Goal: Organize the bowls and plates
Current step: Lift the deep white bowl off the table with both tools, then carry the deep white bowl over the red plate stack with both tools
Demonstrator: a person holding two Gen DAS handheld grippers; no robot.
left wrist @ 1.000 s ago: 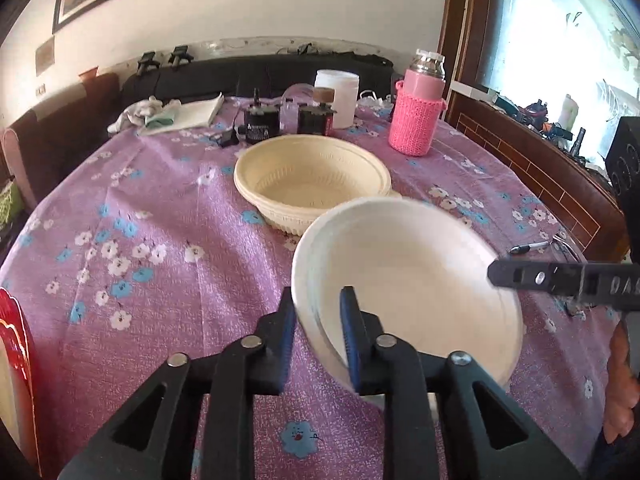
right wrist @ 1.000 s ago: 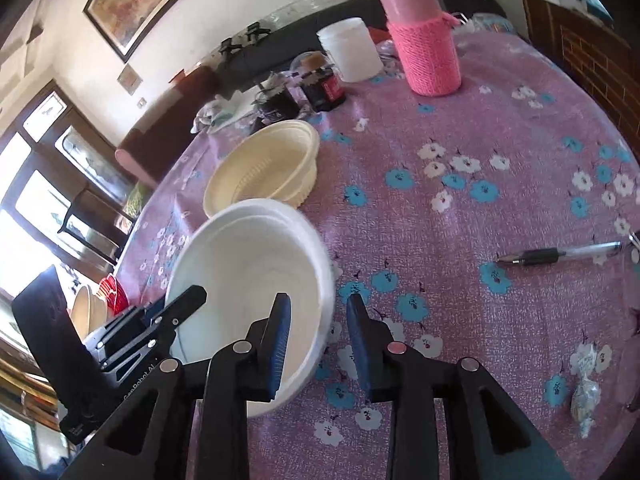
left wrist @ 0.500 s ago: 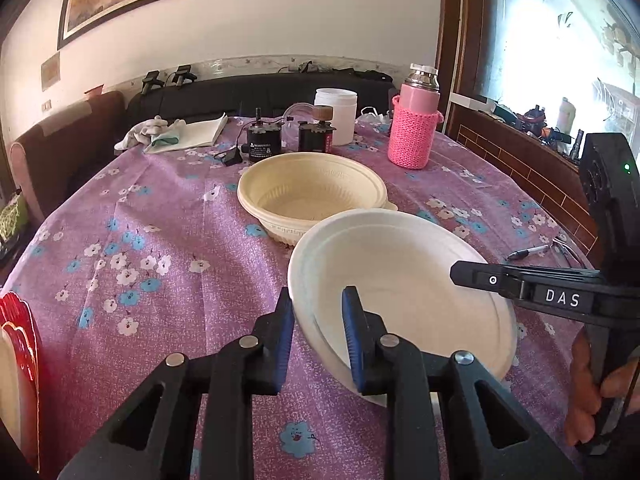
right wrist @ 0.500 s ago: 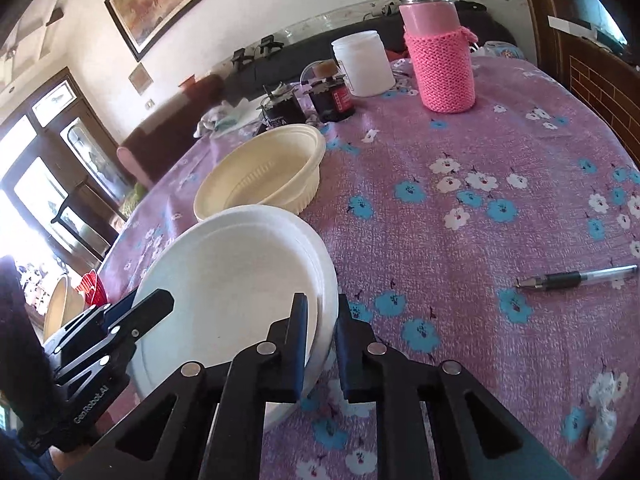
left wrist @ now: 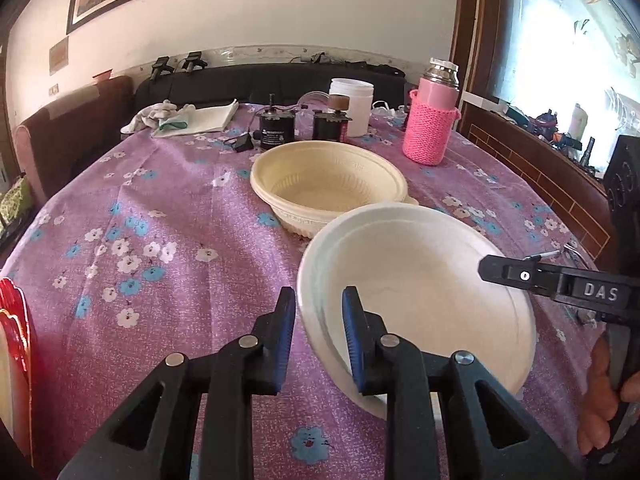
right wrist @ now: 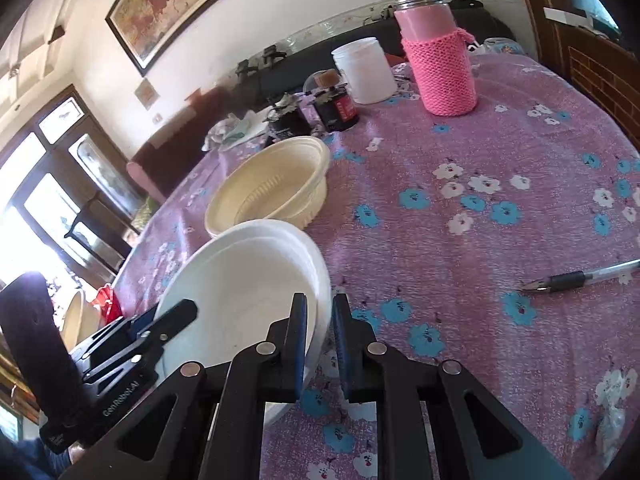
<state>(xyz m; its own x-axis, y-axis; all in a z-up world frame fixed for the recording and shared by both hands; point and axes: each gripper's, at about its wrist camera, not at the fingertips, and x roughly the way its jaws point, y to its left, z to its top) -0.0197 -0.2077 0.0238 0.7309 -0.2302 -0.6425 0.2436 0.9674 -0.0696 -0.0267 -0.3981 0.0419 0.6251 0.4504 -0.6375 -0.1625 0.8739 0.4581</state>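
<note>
A white plate (left wrist: 420,292) is held tilted above the purple flowered tablecloth. My left gripper (left wrist: 319,316) straddles its near left rim with jaws slightly apart. My right gripper (right wrist: 319,328) is shut on the plate's right rim (right wrist: 320,304); its finger also shows in the left wrist view (left wrist: 520,276). The left gripper shows in the right wrist view (right wrist: 160,324). A cream bowl (left wrist: 328,184), also in the right wrist view (right wrist: 272,188), sits on the table just behind the plate.
A pink knit-covered flask (left wrist: 432,120), a white jar (left wrist: 352,106), two dark jars (left wrist: 276,128) and cloths (left wrist: 180,118) stand at the back. A pen (right wrist: 580,278) lies at the right. A red-rimmed dish (left wrist: 12,344) is at the left edge.
The right gripper closed on the plate's rim. The left gripper's jaws have opened slightly around the opposite rim. The plate has levelled and lifted a little.
</note>
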